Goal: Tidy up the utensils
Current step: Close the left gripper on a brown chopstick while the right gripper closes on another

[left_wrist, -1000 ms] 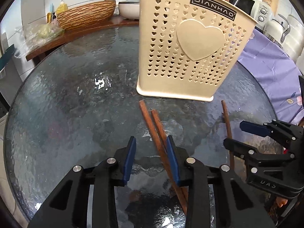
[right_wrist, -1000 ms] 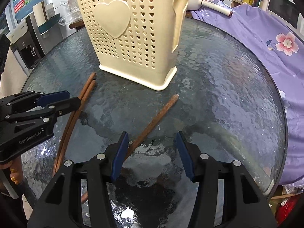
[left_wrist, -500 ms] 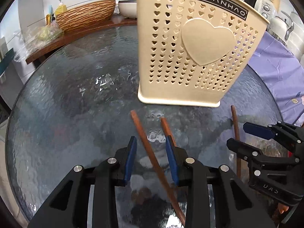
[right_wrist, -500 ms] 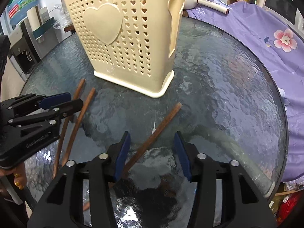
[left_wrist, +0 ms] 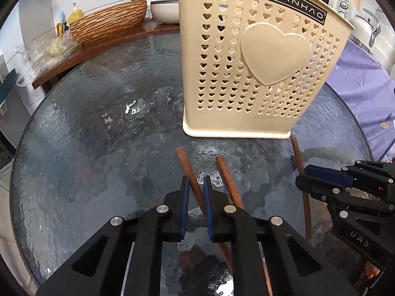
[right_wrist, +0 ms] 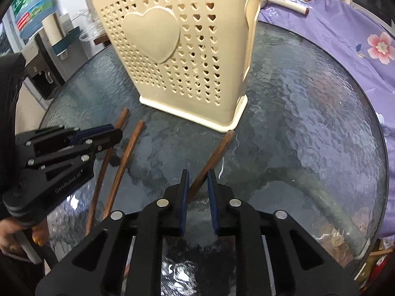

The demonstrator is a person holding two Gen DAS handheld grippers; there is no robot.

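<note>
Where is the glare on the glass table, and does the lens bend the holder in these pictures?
Left wrist view: white glare patches sit on the glass table, left of the beige holder, whose walls splay and lean from fisheye distortion. Right wrist view: softer sheen ripples across the table to the right of the holder; dark round vignetting cuts the corners of both views.

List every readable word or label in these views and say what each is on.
"JIANHAO": black label on the cream perforated plastic utensil holder.
"GenRobot.AI": side of the left tongs.
"DAS": side of the right tongs, seen upside down.
Green-and-red water jug label: too blurred to read.
</note>
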